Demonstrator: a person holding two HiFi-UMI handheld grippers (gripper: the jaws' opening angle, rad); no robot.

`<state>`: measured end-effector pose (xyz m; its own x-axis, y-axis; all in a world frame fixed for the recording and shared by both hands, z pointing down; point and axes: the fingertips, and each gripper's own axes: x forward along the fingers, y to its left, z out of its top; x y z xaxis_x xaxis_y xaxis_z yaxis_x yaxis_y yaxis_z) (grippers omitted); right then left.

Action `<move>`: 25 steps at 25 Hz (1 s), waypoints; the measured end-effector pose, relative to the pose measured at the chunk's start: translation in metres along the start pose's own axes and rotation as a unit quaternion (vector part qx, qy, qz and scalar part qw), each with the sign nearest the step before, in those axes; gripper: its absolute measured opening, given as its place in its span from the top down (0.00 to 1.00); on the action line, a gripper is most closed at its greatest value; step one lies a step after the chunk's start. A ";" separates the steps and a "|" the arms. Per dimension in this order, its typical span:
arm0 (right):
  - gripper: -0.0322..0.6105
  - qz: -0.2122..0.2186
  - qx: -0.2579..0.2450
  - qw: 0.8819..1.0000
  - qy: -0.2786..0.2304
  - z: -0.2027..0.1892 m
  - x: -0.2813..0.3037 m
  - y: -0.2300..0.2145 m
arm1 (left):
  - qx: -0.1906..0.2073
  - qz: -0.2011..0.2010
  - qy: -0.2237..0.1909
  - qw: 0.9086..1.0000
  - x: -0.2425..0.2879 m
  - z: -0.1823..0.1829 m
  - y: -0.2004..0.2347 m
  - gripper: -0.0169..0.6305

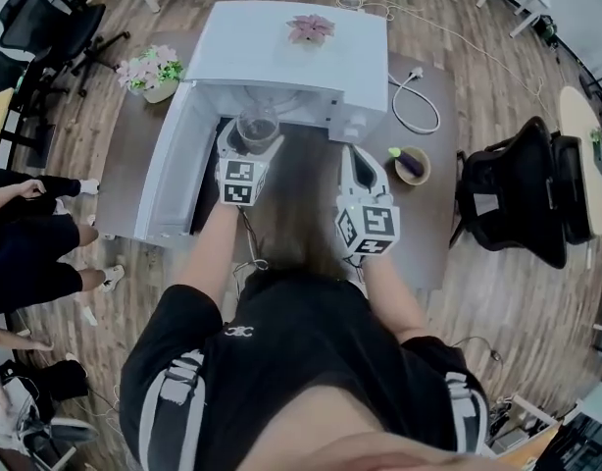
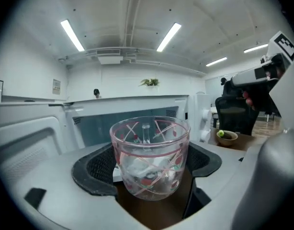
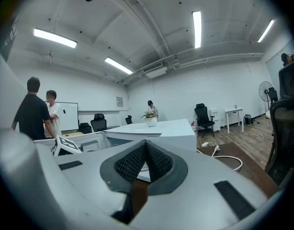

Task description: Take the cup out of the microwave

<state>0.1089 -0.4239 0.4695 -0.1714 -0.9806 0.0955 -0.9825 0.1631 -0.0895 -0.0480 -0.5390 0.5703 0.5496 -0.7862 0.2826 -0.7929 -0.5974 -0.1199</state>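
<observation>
A clear glass cup (image 2: 149, 157) with red and pink marks sits between the black pads of my left gripper (image 2: 149, 169), which is shut on it. In the head view the cup (image 1: 258, 126) hangs just in front of the white microwave's (image 1: 291, 57) open cavity, with my left gripper (image 1: 252, 137) under it. The microwave door (image 1: 174, 160) swings open to the left. My right gripper (image 1: 358, 157) hovers to the right of the cup, in front of the microwave. Its pads (image 3: 152, 161) meet with nothing between them, so the right gripper (image 3: 145, 158) is shut.
A pink flower (image 1: 310, 28) lies on top of the microwave, and a flower pot (image 1: 154, 72) stands at its left. A bowl with an eggplant (image 1: 411, 164) and a white cable (image 1: 416, 101) lie at the right. A black office chair (image 1: 522, 199) stands beyond the table's right edge. People stand at the left.
</observation>
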 end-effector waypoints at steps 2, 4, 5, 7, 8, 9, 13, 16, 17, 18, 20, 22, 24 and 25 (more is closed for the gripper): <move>0.95 0.013 0.002 1.000 -0.003 0.003 0.001 0.006 | 0.002 0.009 -0.008 1.000 -0.019 0.012 -0.002 0.31; 0.95 0.028 0.007 1.000 -0.009 0.009 0.005 0.012 | 0.003 0.021 -0.014 1.000 -0.037 0.024 -0.002 0.31; 0.95 0.035 0.010 0.999 -0.013 0.013 0.007 0.015 | 0.002 0.026 -0.015 1.000 -0.047 0.031 -0.003 0.31; 0.95 0.047 0.011 0.999 -0.018 0.020 0.009 0.021 | -0.004 0.035 -0.017 0.999 -0.068 0.043 -0.005 0.31; 0.95 0.049 0.006 0.999 -0.020 0.023 0.010 0.022 | -0.009 0.039 -0.020 0.999 -0.078 0.049 -0.006 0.31; 0.95 0.049 0.000 0.999 -0.022 0.028 0.011 0.022 | -0.014 0.043 -0.023 0.999 -0.087 0.054 -0.008 0.31; 0.95 0.058 -0.013 0.998 -0.038 0.043 0.012 0.024 | -0.029 0.053 -0.027 0.998 -0.115 0.070 -0.016 0.31; 0.95 0.064 -0.017 0.997 -0.043 0.047 0.012 0.027 | -0.022 0.055 -0.032 0.998 -0.127 0.080 -0.023 0.31; 0.95 0.065 -0.016 0.997 -0.043 0.048 0.012 0.027 | -0.019 0.056 -0.035 0.998 -0.130 0.083 -0.024 0.31; 0.95 0.066 -0.014 0.997 -0.043 0.048 0.013 0.026 | -0.017 0.056 -0.037 0.998 -0.131 0.085 -0.025 0.31; 0.95 0.066 -0.011 0.997 -0.044 0.049 0.013 0.027 | -0.018 0.051 -0.044 0.998 -0.133 0.091 -0.027 0.31; 0.95 0.065 -0.010 0.997 -0.045 0.050 0.013 0.027 | -0.019 0.044 -0.049 0.998 -0.134 0.094 -0.030 0.31; 0.95 0.065 -0.009 0.997 -0.045 0.049 0.012 0.028 | -0.016 0.041 -0.048 0.998 -0.134 0.094 -0.032 0.31; 0.95 0.065 -0.009 0.997 -0.045 0.048 0.012 0.028 | -0.014 0.041 -0.048 0.998 -0.134 0.093 -0.033 0.31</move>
<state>0.0829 -0.4359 0.4202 -0.2908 -0.9568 -0.0055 -0.9538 0.2904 -0.0773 -0.0713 -0.4284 0.4476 0.5038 -0.8449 0.1800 -0.8428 -0.5264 -0.1123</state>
